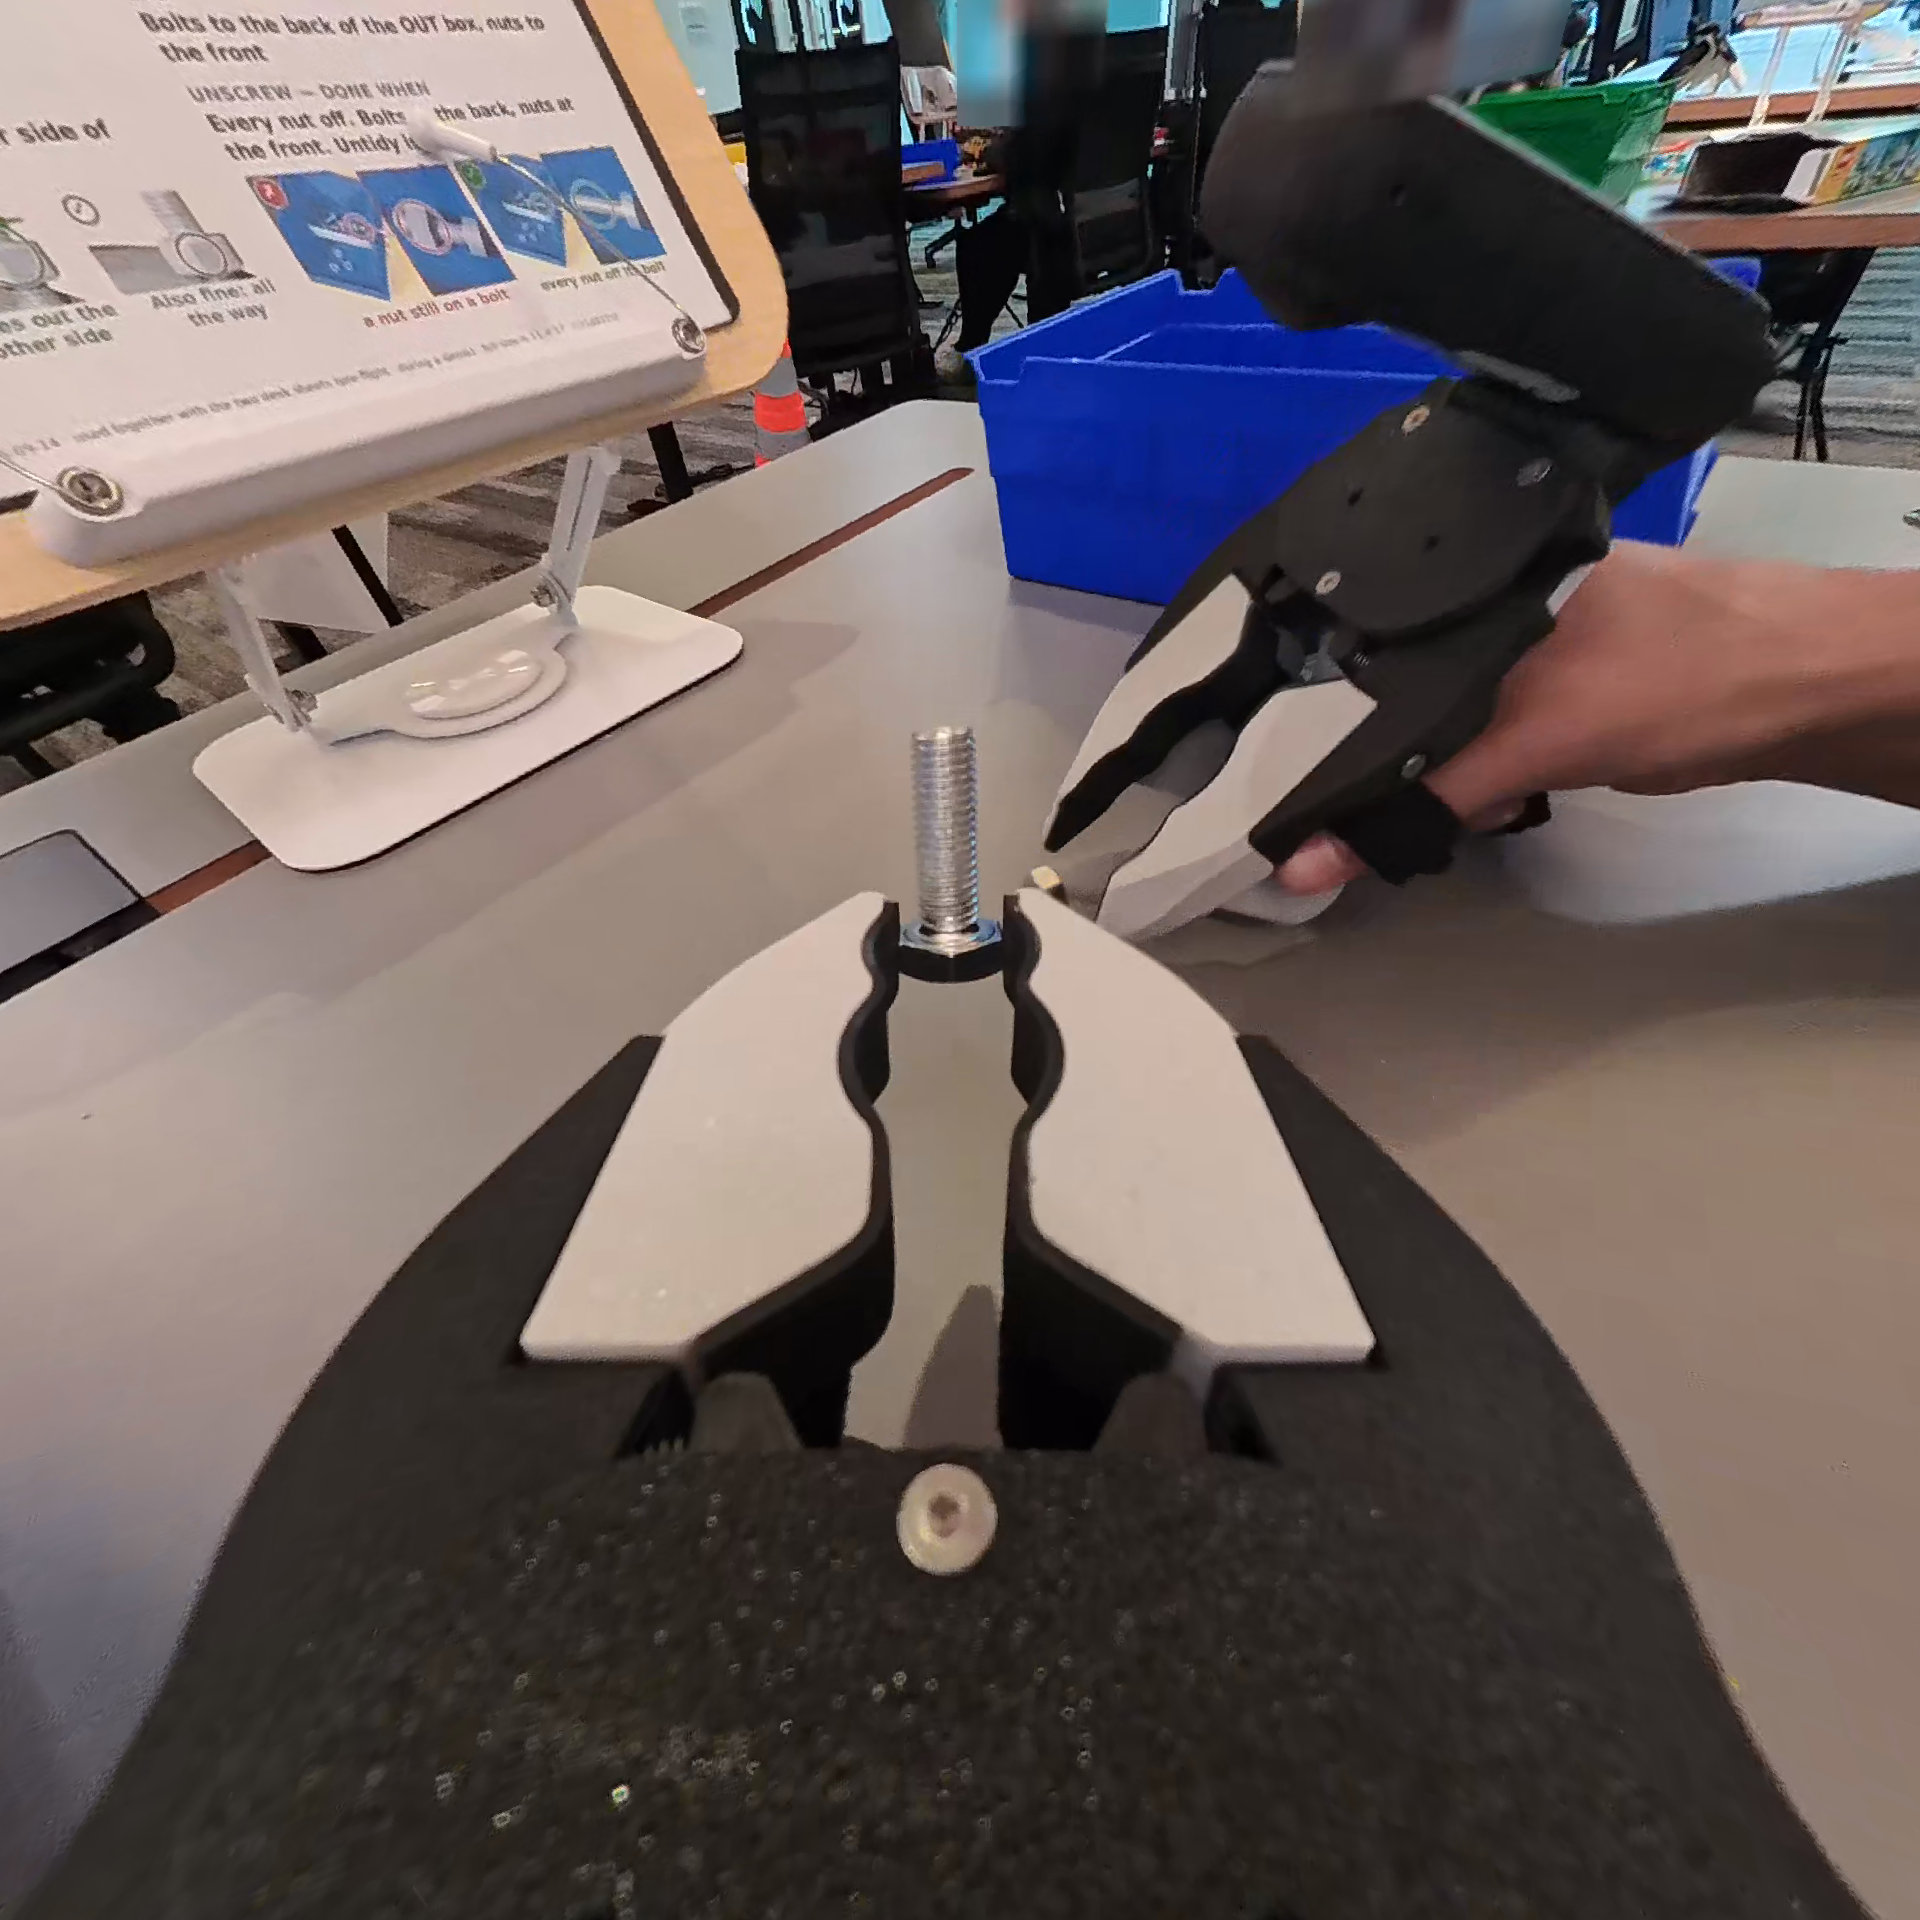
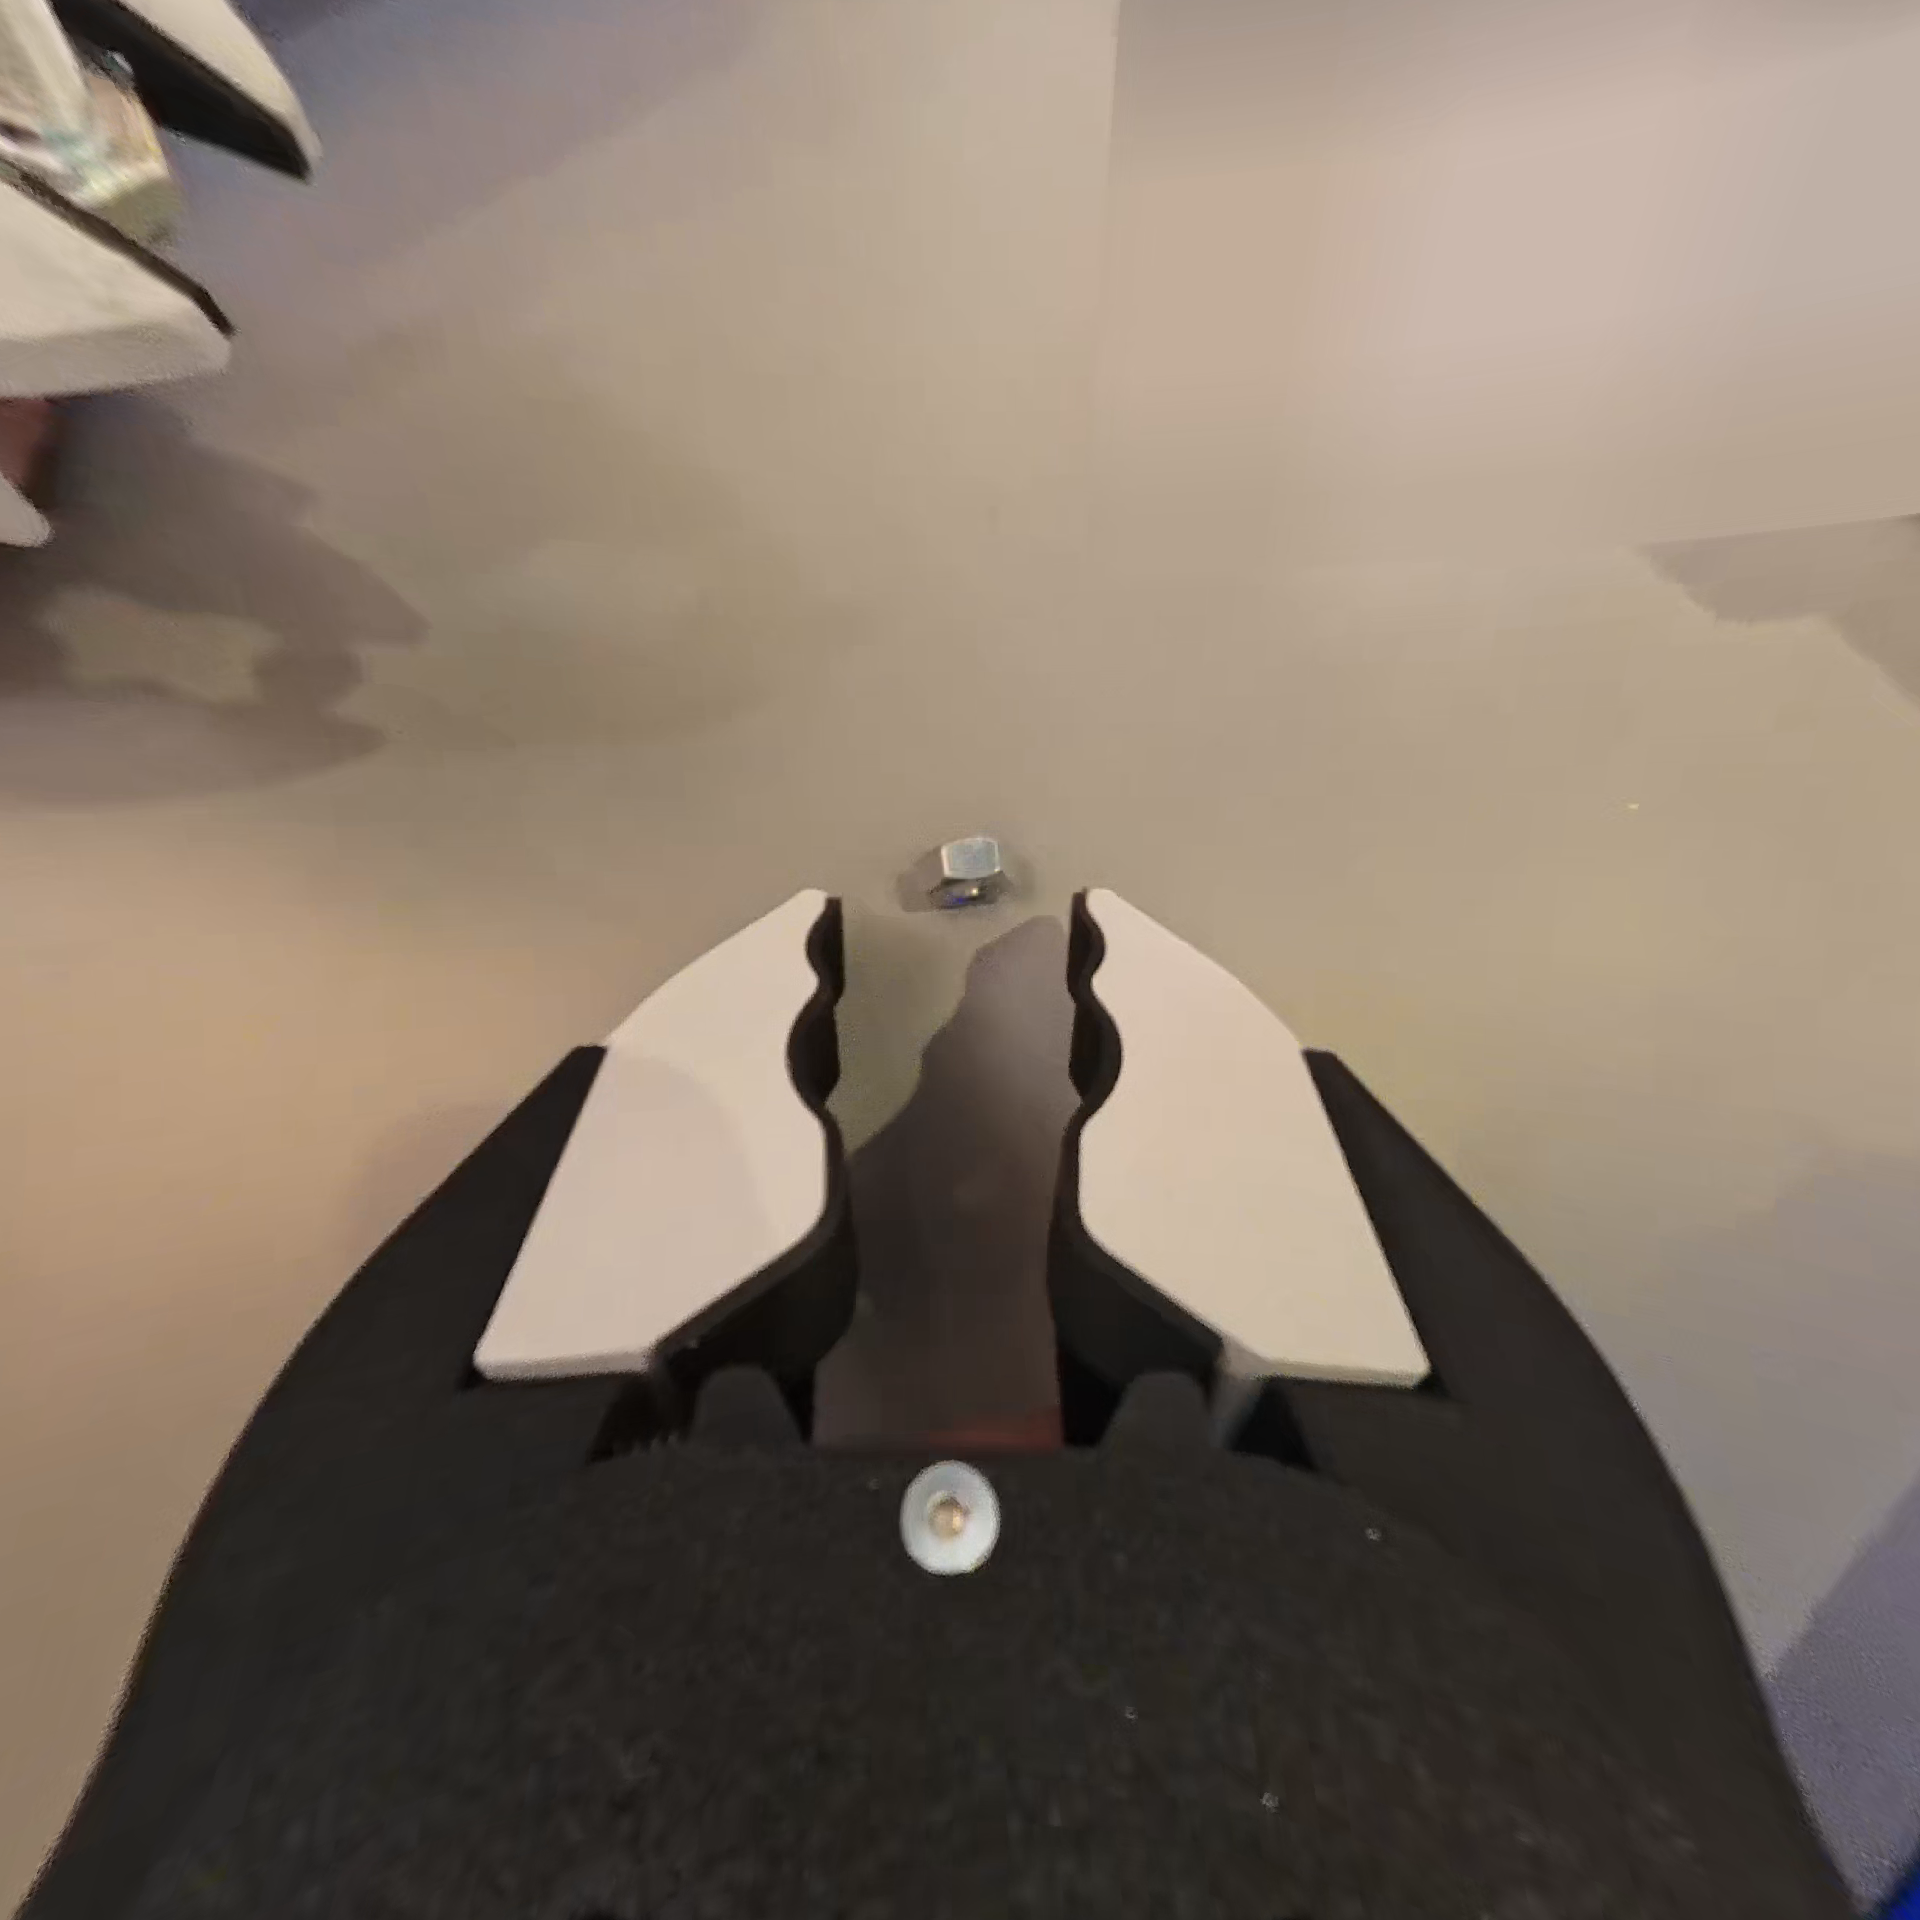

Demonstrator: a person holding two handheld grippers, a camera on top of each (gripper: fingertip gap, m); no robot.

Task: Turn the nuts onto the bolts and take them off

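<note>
Clenched on the hex head of an upright bolt (image 1: 944, 831) at the very tips: left gripper (image 1: 950, 940), threads pointing up and bare, head apparently resting on the grey counter (image 1: 1455, 1195). Spread apart and empty: right gripper (image 2: 956, 914), angled steeply down, with a single loose nut (image 2: 961, 875) lying flat on the counter just beyond its tips. Probably not yet touching the nut, though blur makes that hard to judge. Behind, well apart: blue bin (image 1: 1143, 447) and instruction stand (image 1: 468, 686).

Risks from here, as judgement only:
- Nut skating away if one finger reaches it first; smooth counter, small flat part.
- Pinch landing on corners instead of flats, so nut twists or pops out on lifting.
- Bolt tilting in a tip-only hold, then cross-threading at the start.
</note>
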